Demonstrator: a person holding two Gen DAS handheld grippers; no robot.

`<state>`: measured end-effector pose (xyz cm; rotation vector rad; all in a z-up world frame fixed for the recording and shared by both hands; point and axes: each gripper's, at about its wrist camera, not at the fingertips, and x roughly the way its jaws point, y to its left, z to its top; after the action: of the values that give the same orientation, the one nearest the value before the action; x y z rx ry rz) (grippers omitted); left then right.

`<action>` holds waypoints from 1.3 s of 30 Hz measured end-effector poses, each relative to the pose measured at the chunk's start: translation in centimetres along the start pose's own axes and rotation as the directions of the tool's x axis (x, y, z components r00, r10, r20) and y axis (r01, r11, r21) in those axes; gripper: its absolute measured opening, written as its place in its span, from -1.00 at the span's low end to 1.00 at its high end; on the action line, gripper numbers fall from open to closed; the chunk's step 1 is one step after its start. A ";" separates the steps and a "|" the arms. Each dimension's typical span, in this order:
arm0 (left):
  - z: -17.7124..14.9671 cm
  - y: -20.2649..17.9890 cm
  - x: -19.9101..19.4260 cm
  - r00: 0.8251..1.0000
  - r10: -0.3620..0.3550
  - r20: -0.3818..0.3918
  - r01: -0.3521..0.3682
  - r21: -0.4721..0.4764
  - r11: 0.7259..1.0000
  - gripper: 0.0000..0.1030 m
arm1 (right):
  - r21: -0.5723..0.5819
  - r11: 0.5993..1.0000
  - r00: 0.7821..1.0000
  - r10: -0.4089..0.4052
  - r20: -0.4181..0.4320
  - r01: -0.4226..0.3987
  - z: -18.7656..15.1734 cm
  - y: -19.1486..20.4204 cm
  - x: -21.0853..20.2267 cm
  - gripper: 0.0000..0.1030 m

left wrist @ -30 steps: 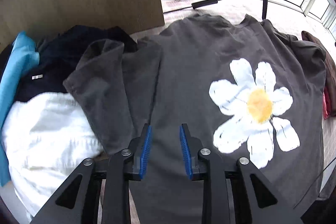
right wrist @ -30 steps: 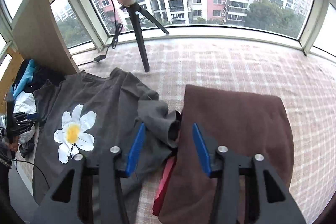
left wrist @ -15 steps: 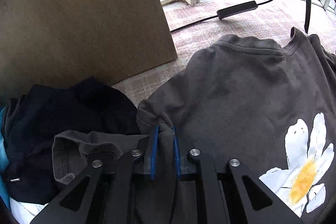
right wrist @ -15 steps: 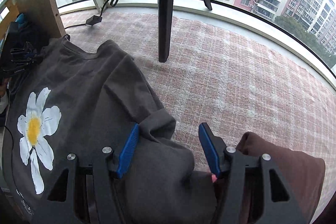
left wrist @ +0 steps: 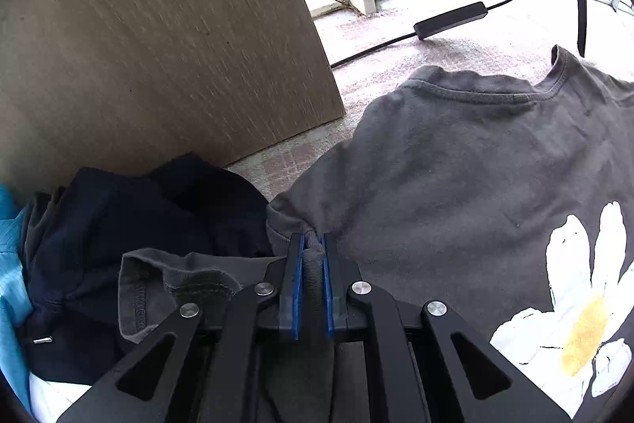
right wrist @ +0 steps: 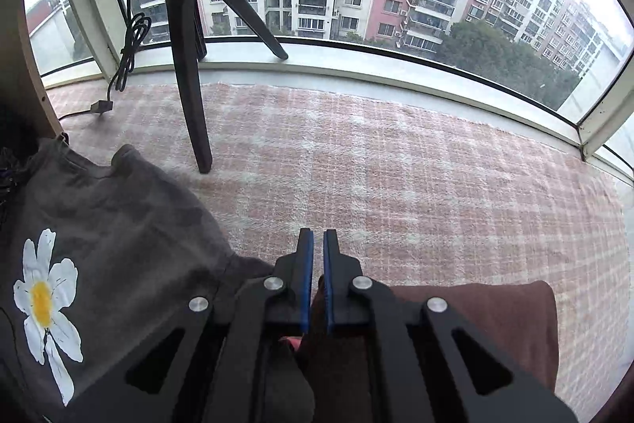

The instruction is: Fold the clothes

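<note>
A dark grey T-shirt (left wrist: 455, 165) with a white daisy print (left wrist: 582, 316) lies spread on the pink checked rug; it also shows in the right wrist view (right wrist: 107, 236). My left gripper (left wrist: 312, 244) is shut on a pinched fold of the shirt at its left shoulder, next to the sleeve (left wrist: 174, 284). My right gripper (right wrist: 315, 240) has its jaws nearly together at the shirt's right side; whatever it pinches is hidden under its fingers.
A pile of clothes lies at the left: navy (left wrist: 130, 221), light blue (left wrist: 12, 264), white (left wrist: 51, 395). A wooden board (left wrist: 158, 38) stands behind it. A brown folded garment (right wrist: 475, 316) lies by the right gripper. A tripod (right wrist: 190, 66) and cable (left wrist: 447, 22) stand on the rug (right wrist: 396, 165).
My left gripper moved to the shirt's left shoulder and closed on a fold. My right gripper moved forward past the right sleeve and its jaws closed.
</note>
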<state>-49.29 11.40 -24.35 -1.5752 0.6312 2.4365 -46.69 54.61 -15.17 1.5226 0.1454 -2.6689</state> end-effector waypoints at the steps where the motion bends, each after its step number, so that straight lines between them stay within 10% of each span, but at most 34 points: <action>1: 0.2 -0.1 0.0 1.000 -0.005 -0.002 0.005 -0.002 1.000 -0.85 | -0.038 0.999 0.999 0.038 -0.002 -0.038 0.2 0.9 -0.2 -0.40; 3: 0.2 -0.2 0.0 1.000 -0.003 -0.004 0.003 0.002 1.000 -0.85 | -0.118 0.990 0.997 0.075 -0.005 -0.076 0.4 3.1 0.1 0.07; 9: -0.4 -1.1 -0.6 1.000 0.006 0.015 -0.006 0.026 1.000 -0.85 | -0.220 0.972 0.994 0.055 -0.097 -0.076 0.1 6.1 4.7 0.08; 11: -0.6 -1.1 -0.6 1.000 0.006 0.022 -0.006 0.024 1.000 -0.85 | -0.217 0.971 0.989 0.075 -0.125 -0.101 -0.4 6.2 5.7 -0.10; 13: -0.8 -1.1 -0.7 0.999 0.012 0.030 -0.012 0.018 1.000 -0.85 | -0.231 0.965 0.988 0.094 -0.127 -0.121 -1.1 6.6 5.7 -0.92; 17: -1.8 -1.5 -1.2 0.993 0.100 0.061 -0.103 0.042 0.994 -0.86 | -0.288 0.955 0.998 -0.061 0.024 0.066 -1.1 7.1 3.7 -0.93; 23: -1.7 -2.1 -0.9 0.991 0.125 0.053 -0.127 0.024 0.992 -0.84 | -0.242 0.968 0.997 -0.075 -0.031 0.066 -0.4 6.7 5.2 -0.88; 25: -1.8 -2.1 -1.5 0.993 0.110 0.049 -0.111 0.030 0.993 -0.79 | -0.219 0.973 0.998 -0.069 -0.001 0.067 -0.6 5.9 3.0 -0.50; 34: -3.7 0.3 -8.7 0.986 0.101 0.131 -0.106 0.027 0.994 -0.78 | -0.028 0.996 0.995 0.087 0.046 -0.085 -8.8 1.0 -10.2 -0.24; 39: -7.9 -3.2 -14.8 0.980 -0.118 0.159 0.111 0.050 0.993 -0.78 | 0.222 0.932 0.952 0.304 -0.039 -0.288 -13.1 -0.8 -9.0 -0.24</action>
<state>-35.30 12.02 -14.61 -1.3419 0.5429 2.4188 -30.96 57.03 -14.02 1.5534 -0.3532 -2.4535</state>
